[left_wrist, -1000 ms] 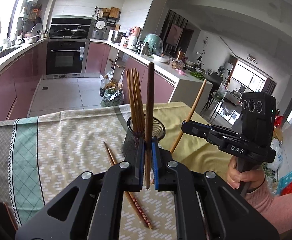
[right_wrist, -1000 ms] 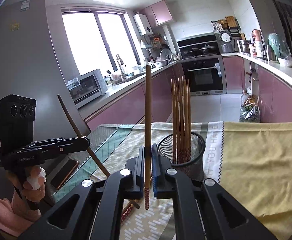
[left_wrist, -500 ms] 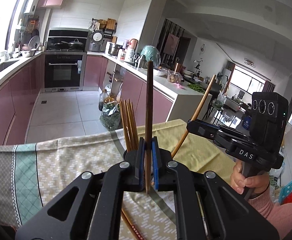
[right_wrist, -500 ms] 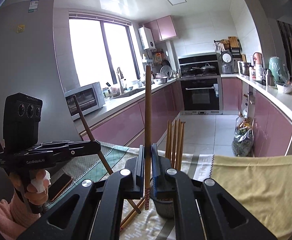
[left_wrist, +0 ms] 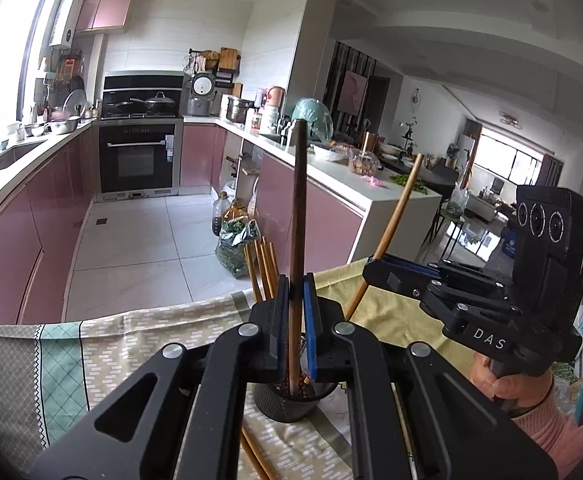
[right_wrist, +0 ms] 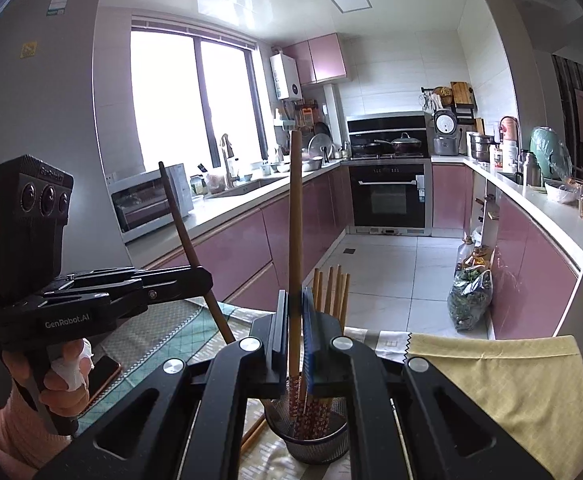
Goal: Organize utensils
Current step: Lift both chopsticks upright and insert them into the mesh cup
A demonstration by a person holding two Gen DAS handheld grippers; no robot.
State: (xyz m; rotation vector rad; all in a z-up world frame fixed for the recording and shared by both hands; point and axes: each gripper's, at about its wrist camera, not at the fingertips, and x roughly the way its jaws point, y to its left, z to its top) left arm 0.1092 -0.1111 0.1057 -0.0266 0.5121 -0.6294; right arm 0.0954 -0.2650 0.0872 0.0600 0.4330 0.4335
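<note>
Left wrist view: left gripper [left_wrist: 295, 320] clamped tight on a dark chopstick [left_wrist: 298, 216], upright, lower tip over the mesh holder [left_wrist: 291, 404] on the tablecloth [left_wrist: 103, 360]. Other chopsticks [left_wrist: 263, 264] stand in it; loose ones [left_wrist: 253, 456] lie just beside the holder.

Right wrist view: right gripper [right_wrist: 293, 340] pinched on a light chopstick [right_wrist: 295, 224] — upright, tip above the holder [right_wrist: 315, 448]. Left one [right_wrist: 187, 280] holds its dark stick [right_wrist: 189, 240] tilted.

"DAS" on right gripper [left_wrist: 375, 270]; "GenRobot.AI", prob., left gripper [right_wrist: 203, 276]

On the tabletop [right_wrist: 511, 380] stands a mesh holder [right_wrist: 315, 446] (chopsticks [right_wrist: 333, 292] upright in it); phone [right_wrist: 101, 374] left.
</note>
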